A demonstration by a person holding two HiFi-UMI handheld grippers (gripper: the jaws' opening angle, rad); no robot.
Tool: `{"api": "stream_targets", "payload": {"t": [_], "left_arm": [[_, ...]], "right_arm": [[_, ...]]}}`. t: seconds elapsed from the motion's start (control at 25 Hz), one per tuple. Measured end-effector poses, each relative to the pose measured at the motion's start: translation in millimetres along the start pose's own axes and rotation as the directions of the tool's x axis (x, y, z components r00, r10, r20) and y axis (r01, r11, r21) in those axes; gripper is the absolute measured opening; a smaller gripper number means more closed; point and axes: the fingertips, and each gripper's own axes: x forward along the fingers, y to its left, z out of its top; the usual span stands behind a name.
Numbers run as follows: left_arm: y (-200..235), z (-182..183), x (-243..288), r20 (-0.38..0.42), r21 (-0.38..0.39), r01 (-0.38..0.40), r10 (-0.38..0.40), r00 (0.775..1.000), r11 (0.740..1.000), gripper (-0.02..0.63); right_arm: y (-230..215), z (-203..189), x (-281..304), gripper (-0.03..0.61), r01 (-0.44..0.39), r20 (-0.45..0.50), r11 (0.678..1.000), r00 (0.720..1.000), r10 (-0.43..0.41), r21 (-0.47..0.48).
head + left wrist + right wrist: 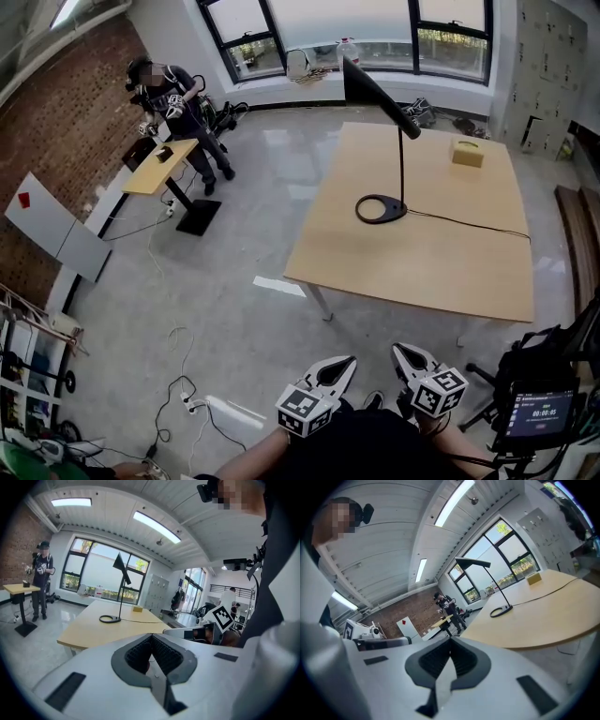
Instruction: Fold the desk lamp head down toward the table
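A large room is showing from above. A pale wooden bench (441, 262) is standing on the grey floor, and the black desk lamp (402, 159) is standing on its far half. The lamp's ring-shaped base (381, 208) is lying flat on the wood, the thin stem is rising straight up, and the cone-shaped head (373, 89) is jutting up and out from the top, not yet folded down. A thin cord (469, 225) is trailing from the base toward the bench's right edge. A small tan box (468, 153) is sitting well apart from the lamp, near the far right corner.

At the bottom edge, the left claw (343, 362) and the right claw (400, 352) are pointing side by side toward the bench, both well short of it, over bare floor. Each claw's own view is showing its jaws pressed together with nothing between them, probably because nothing is within reach to grip. The task seems to be at the approach stage. With the head sitting so high, one claw will likely be steadying the stem while the other is pressing the head down.

Far to the left, another person (173, 103) is standing at a small desk, clear of the bench.
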Motion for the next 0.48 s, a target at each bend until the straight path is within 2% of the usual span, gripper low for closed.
{"api": "stream_targets", "payload": {"t": [0.24, 0.48], "left_arm": [[6.5, 4.1, 27.2, -0.023, -0.004, 0.031, -0.031, 0.999, 1.0, 0.005], [19.5, 18.2, 64.9, -0.027, 0.002, 0.111, -0.111, 0.993, 0.994, 0.005]], "right_arm": [[-24.3, 9.3, 3.4, 0.005, 0.036, 0.015, 0.999, 0.999, -0.037, 0.013], [-54.7, 28.1, 7.2, 0.005, 0.123, 0.043, 0.992, 0.991, -0.124, 0.016]]}}
